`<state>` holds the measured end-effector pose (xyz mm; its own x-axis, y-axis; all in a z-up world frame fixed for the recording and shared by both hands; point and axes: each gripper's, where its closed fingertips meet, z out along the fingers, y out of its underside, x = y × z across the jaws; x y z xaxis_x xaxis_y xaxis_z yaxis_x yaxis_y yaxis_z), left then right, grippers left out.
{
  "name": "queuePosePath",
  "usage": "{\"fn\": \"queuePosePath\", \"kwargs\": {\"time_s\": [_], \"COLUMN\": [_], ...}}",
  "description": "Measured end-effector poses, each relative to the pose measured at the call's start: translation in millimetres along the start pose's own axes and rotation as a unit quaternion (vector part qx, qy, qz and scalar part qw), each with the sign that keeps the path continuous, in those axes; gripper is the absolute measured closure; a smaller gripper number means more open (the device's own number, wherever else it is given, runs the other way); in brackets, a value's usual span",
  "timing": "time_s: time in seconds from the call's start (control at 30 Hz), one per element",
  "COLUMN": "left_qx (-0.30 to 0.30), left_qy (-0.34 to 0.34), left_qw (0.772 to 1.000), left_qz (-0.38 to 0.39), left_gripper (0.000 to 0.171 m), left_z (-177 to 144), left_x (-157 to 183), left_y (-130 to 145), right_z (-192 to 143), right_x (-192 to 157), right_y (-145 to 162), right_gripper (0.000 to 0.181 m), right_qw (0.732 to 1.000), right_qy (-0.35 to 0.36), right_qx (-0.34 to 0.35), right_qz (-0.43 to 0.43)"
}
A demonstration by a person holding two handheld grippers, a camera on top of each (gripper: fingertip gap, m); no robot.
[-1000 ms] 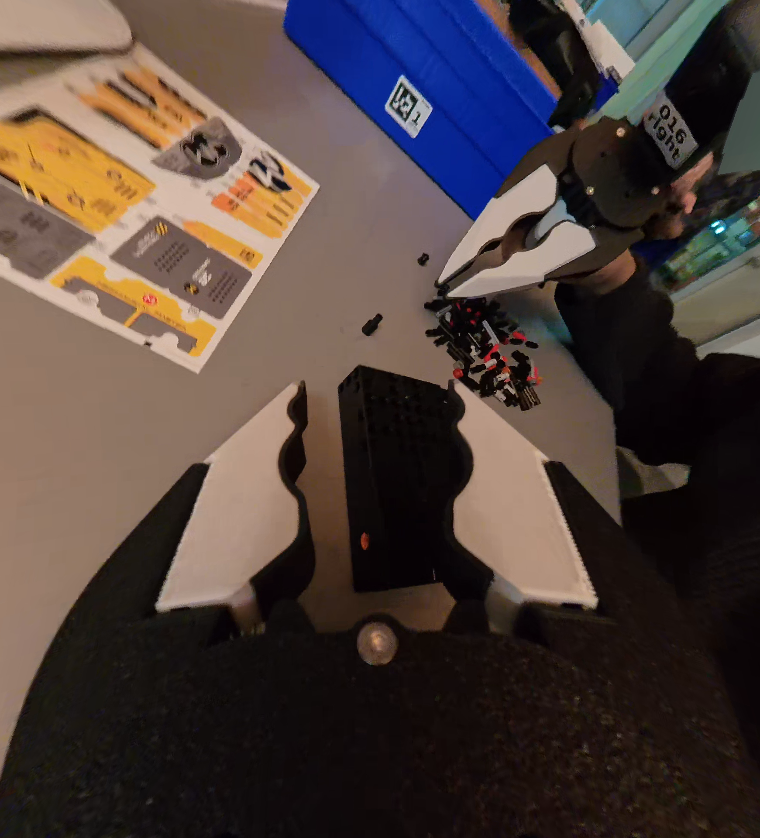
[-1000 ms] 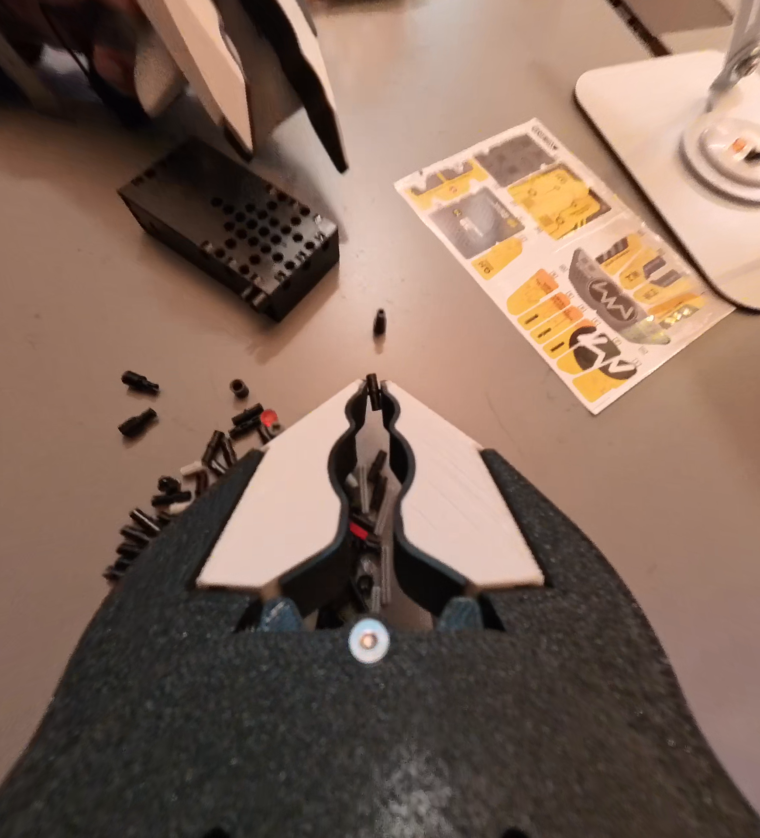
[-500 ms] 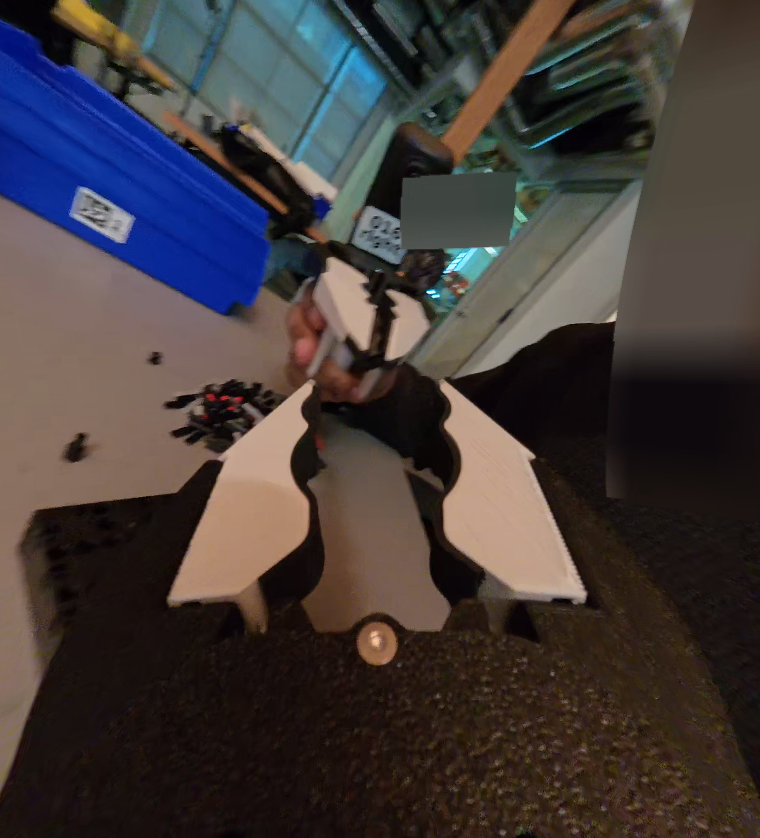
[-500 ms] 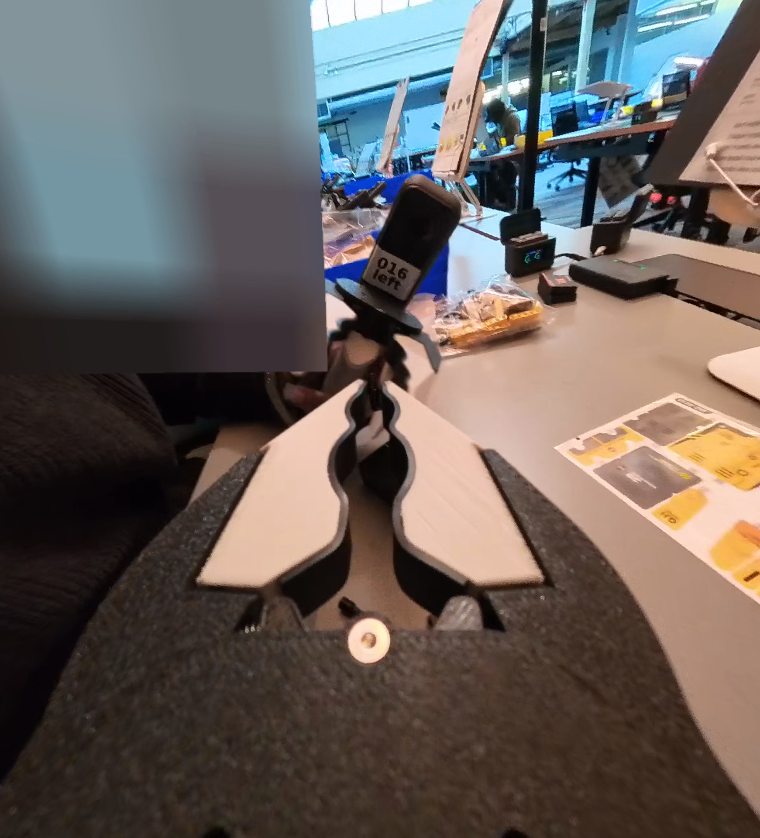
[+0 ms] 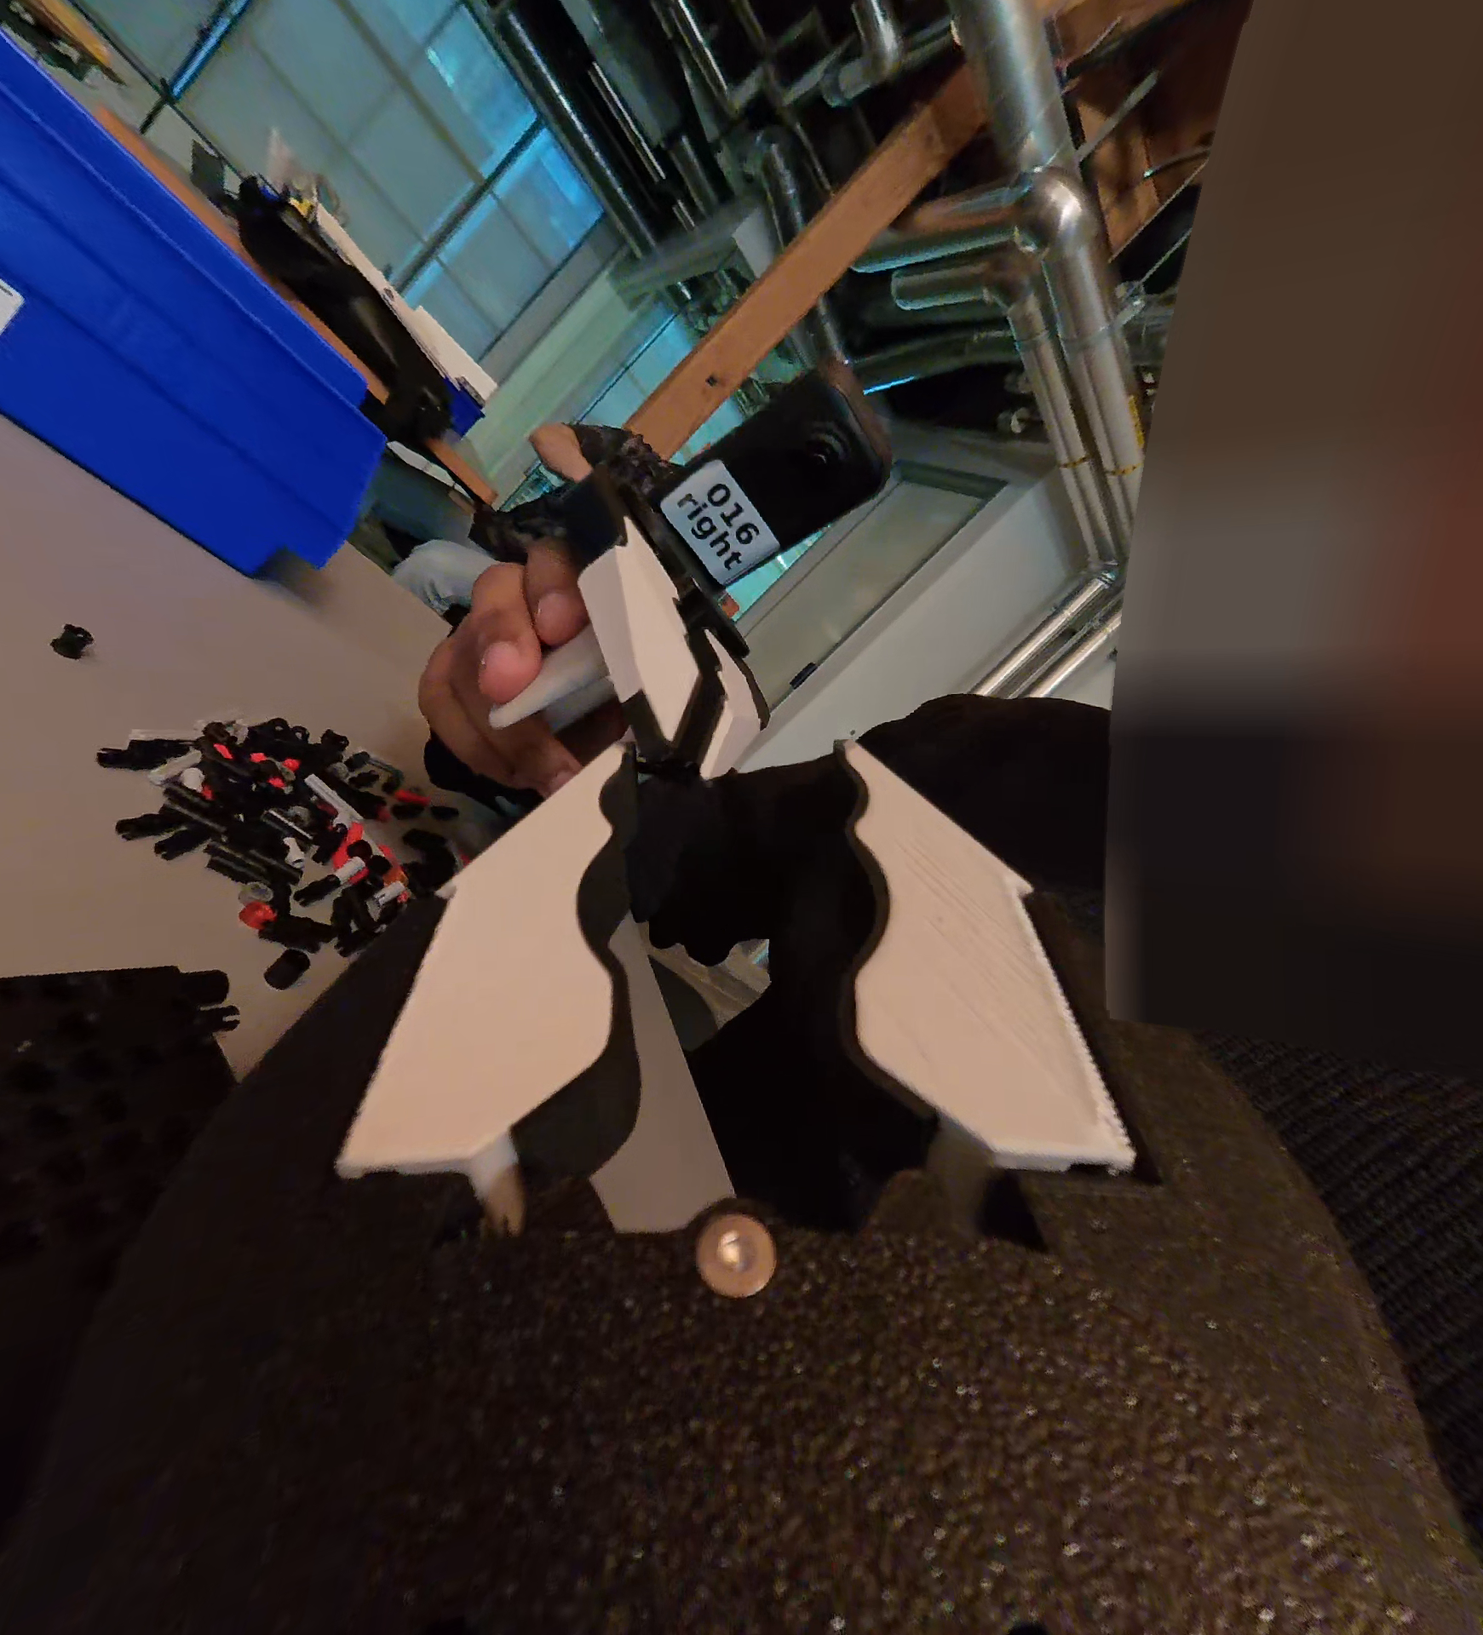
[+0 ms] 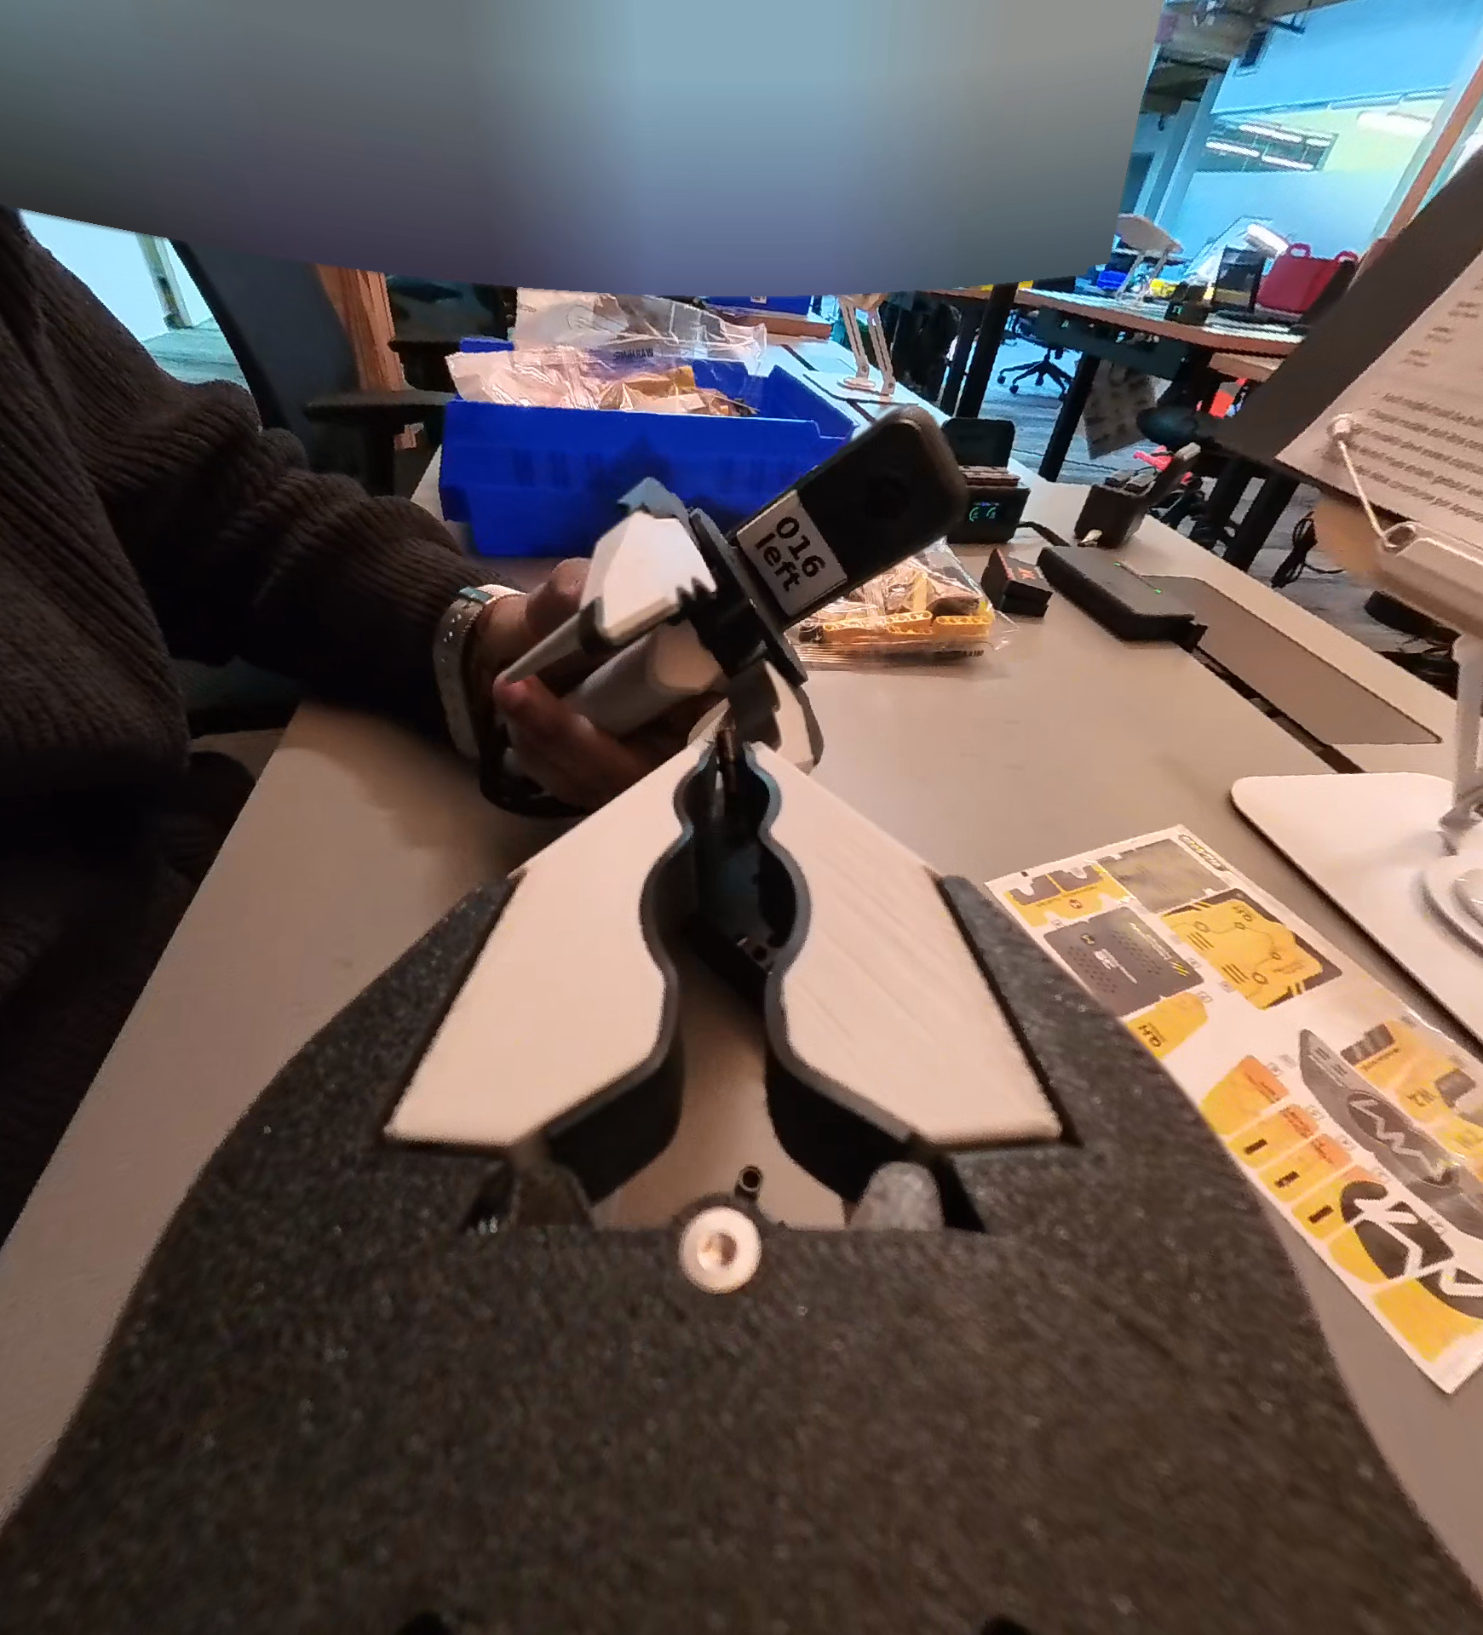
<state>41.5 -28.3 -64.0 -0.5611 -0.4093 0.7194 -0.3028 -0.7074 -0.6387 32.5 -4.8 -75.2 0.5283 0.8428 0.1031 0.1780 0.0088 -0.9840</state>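
Two tools meet tip to tip above the surface (image 6: 985,770): right tool (image 6: 730,763) clenched on a small black pin (image 6: 727,752), light, stiff, easily dropped; left tool (image 5: 733,761) released, holding nothing.

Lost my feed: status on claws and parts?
Left claw open, empty. Right claw shut on black pin, tips nearly meeting left's. Black block and pin pile lie on table, untouched.
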Motion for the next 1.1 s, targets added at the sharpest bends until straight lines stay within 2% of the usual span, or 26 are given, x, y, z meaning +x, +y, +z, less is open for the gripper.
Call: {"fn": "queuePosePath", "kwargs": {"time_s": [0.4,0.53,0.6,0.63,0.7,0.77,0.87,0.93,1.1], "left_qx": [0.016,0.025,0.034,0.035,0.035,0.03,0.019,0.008,-0.011], "left_qy": [-0.037,-0.055,-0.076,-0.091,-0.114,-0.125,-0.136,-0.145,-0.189], "left_qw": [0.999,0.998,0.996,0.995,0.992,0.99,0.989,0.987,0.976], "left_qz": [0.002,0.005,0.018,0.027,0.042,0.05,0.062,0.071,0.107], "left_gripper": [0.14,0.145,0.145,0.145,0.145,0.145,0.145,0.145,0.144], "left_z": [-9.5,-14.5,-20.3,-23.2,-27.4,-28.5,-27.2,-26.1,-28.7], "left_x": [-12.3,-16.9,-21.3,-24.3,-28.8,-30.7,-32.8,-34.3,-41.5], "left_y": [-7.7,-12.5,-17.5,-19.5,-21.9,-21.6,-18.6,-15.9,-14.5], "right_z": [-3.8,-6.7,-10.2,-12.3,-20.4,-27.0,-20.7,-17.9,-23.2], "right_x": [6.6,18.7,33.9,41.0,49.4,53.6,48.3,44.6,54.8], "right_y": [3.8,12.5,29.9,47.3,91.3,120.9,127.0,124.3,123.0], "right_gripper": [0.176,0.176,0.176,0.175,0.175,0.175,0.172,0.152,0.151], "right_qw": [0.999,0.997,0.992,0.986,0.961,0.938,0.939,0.942,0.941], "right_qy": [0.025,0.054,0.082,0.089,0.095,0.105,0.095,0.085,0.107], "right_qx": [-0.017,-0.045,-0.095,-0.143,-0.261,-0.331,-0.329,-0.317,-0.311], "right_qz": [-0.031,-0.041,-0.029,-0.012,0.01,0.006,0.041,0.072,0.081]}}
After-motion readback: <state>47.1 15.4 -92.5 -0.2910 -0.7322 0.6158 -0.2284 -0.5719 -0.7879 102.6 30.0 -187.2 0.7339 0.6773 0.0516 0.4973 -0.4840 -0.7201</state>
